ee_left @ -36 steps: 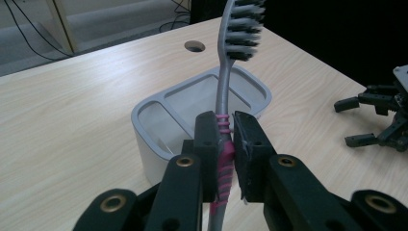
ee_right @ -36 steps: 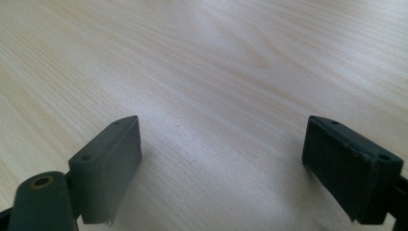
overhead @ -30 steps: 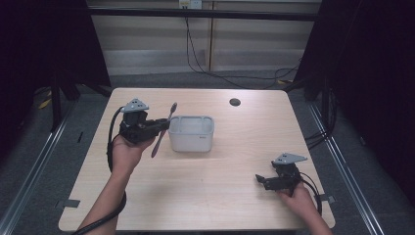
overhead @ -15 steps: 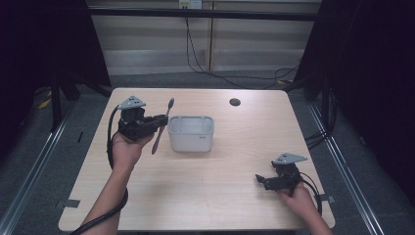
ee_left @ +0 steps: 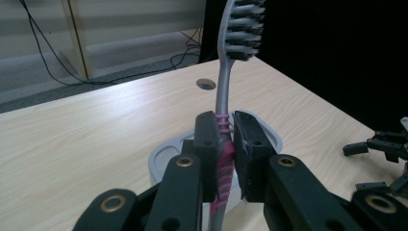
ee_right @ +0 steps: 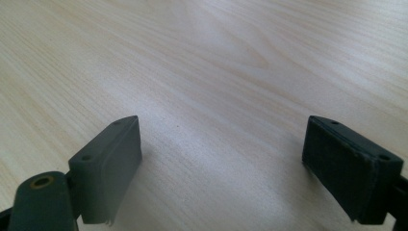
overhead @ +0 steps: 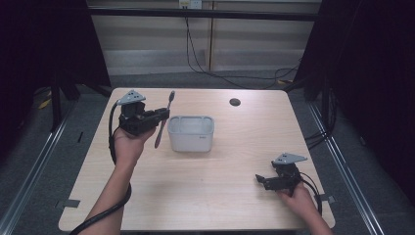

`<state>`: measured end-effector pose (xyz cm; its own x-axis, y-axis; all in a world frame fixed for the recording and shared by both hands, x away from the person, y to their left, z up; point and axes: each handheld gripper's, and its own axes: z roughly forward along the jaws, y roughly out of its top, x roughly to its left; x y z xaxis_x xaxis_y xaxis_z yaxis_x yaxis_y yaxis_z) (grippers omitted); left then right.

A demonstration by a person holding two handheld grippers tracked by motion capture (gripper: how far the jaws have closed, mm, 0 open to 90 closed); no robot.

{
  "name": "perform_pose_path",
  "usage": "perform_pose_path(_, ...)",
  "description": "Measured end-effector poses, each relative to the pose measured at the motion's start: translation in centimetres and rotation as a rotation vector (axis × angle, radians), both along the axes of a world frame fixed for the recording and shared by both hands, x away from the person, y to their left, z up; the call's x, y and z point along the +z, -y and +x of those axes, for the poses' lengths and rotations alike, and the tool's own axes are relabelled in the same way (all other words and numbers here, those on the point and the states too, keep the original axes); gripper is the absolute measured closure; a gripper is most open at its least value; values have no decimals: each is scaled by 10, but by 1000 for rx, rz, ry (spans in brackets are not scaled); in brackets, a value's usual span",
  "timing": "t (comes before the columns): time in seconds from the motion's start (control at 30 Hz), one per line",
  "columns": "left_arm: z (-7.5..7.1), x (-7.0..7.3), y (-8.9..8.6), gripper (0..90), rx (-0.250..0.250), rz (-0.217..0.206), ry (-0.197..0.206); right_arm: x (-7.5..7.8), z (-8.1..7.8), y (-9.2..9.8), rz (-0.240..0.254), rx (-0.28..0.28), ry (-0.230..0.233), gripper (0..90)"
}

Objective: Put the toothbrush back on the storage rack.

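Toothbrush (ee_left: 225, 91) pinched in left gripper (ee_left: 226, 144) at nine o'clock of the holder (overhead: 191, 133), right gripper (ee_right: 221, 168) spread wide; tilted handle could probably clip the rim.

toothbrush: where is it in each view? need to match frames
High view: toothbrush left of centre, in the left tongs, beside the white container.
Left gripper view: centre, upright, clamped at its pink grip.
Right gripper view: not there.
Shared landmark: white container.
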<state>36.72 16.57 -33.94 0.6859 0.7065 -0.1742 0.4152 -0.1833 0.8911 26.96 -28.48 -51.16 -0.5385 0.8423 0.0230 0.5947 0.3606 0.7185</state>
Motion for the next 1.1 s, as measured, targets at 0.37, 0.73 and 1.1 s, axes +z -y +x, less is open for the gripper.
perform_pose_path(0.37,7,8,6,811,5,-33,19,0,0,0,0,1,1,130)
perform_pose_path(0.73,13,12,10,811,11,-47,29,0,0,0,-1,1,1,129)
perform_pose_path(1.1,21,16,10,811,38,-55,35,0,0,0,0,0,0,129)
